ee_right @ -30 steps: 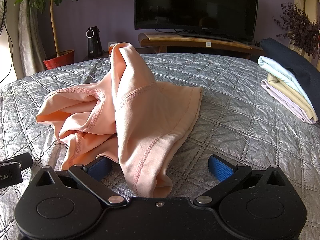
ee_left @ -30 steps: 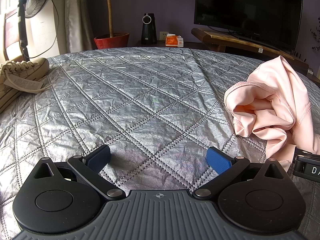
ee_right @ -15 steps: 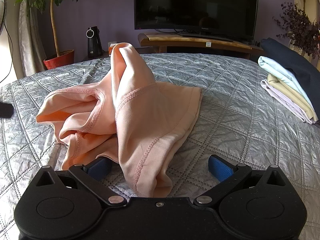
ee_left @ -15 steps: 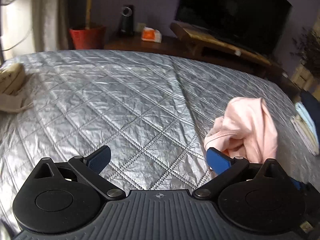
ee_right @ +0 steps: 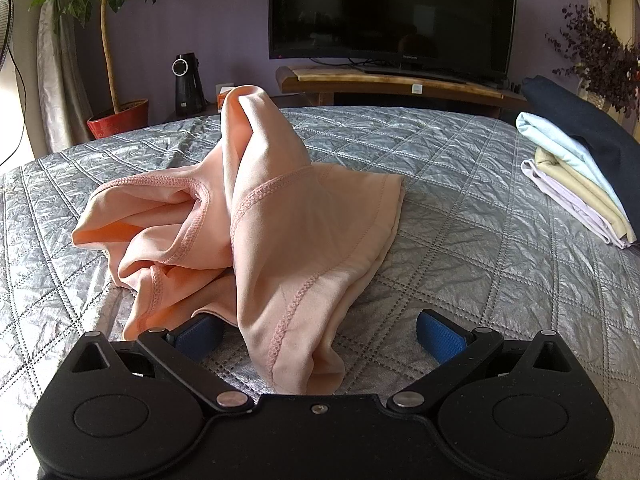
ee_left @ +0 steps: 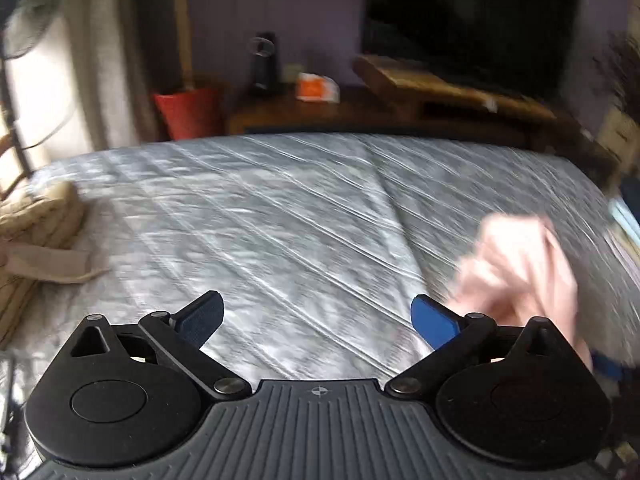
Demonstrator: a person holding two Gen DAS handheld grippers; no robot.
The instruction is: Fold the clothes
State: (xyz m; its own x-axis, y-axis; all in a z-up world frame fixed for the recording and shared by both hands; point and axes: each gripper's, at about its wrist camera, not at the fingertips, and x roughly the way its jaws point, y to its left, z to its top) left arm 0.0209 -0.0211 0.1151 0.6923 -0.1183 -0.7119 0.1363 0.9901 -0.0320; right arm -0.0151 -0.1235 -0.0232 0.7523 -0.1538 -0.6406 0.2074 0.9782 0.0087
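Left wrist: motion-blurred; left gripper [ee_left: 316, 320] jaws spread, empty, above grey quilt [ee_left: 280, 220]; pink garment [ee_left: 520, 272] smeared at right. Right wrist: sharp; right gripper [ee_right: 320, 336] jaws spread around crumpled pink garment [ee_right: 260, 224], hem between them, left pad partly hidden.

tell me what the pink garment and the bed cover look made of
Pink garment: soft, smooth knit, probably a stretchy jersey, matte with a slight sheen; it drapes limply and has overlock-stitched seams.
Bed cover: quilted fabric with a silvery, crinkled, foil-like shine and a stitched diamond pattern, likely synthetic.
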